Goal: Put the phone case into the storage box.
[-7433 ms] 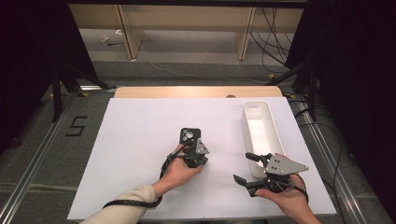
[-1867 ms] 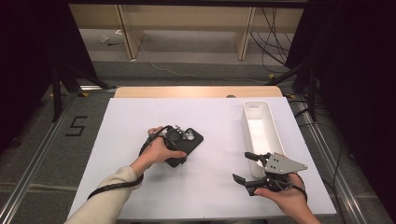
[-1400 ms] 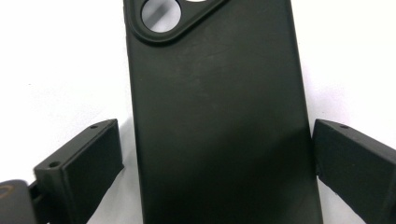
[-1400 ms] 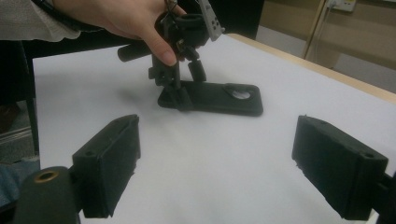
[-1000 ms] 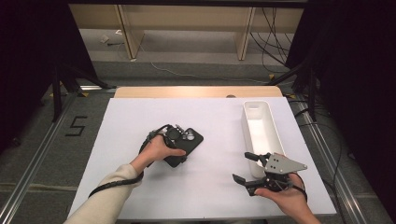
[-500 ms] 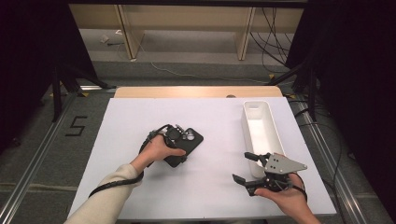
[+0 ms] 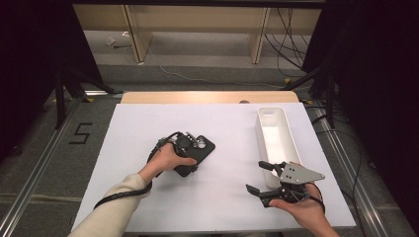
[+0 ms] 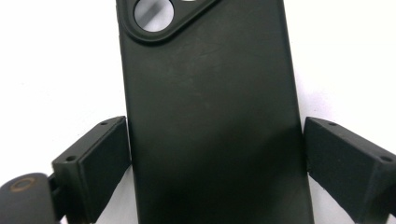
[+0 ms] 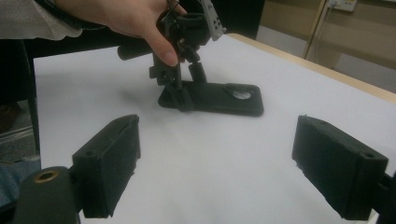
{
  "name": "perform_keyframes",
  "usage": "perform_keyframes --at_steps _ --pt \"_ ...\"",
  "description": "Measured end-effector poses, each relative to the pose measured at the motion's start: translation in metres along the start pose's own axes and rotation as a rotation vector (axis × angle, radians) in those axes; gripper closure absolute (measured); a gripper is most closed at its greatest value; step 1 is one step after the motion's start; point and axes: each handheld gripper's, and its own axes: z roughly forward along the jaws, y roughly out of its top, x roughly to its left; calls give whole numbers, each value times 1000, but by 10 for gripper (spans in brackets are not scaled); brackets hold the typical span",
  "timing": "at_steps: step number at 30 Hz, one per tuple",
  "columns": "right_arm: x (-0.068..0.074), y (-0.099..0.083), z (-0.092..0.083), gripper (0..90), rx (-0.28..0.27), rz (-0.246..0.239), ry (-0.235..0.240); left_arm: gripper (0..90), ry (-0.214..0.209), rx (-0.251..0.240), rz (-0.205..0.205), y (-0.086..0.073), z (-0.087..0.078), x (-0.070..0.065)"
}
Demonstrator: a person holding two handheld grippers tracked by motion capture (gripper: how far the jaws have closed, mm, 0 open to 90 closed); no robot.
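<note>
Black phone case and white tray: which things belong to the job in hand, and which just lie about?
In the job:
- black phone case
- left tool, jaws straddling the case

Lying about:
- white tray
- right tool, open, apart

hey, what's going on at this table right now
A person works at a white table with tongs in each hand. The left tongs straddle a black phone case lying flat; the jaws have just been closing, with a small gap still visible on the right side. The right tongs hang open and empty near a long white tray.
</note>
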Motion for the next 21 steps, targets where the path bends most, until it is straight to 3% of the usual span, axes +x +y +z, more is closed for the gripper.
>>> perform_keyframes --at_steps 21 --pt "0 0 0 164 -2 -1 2 126 7 -19 -20 -3 -2 -2"
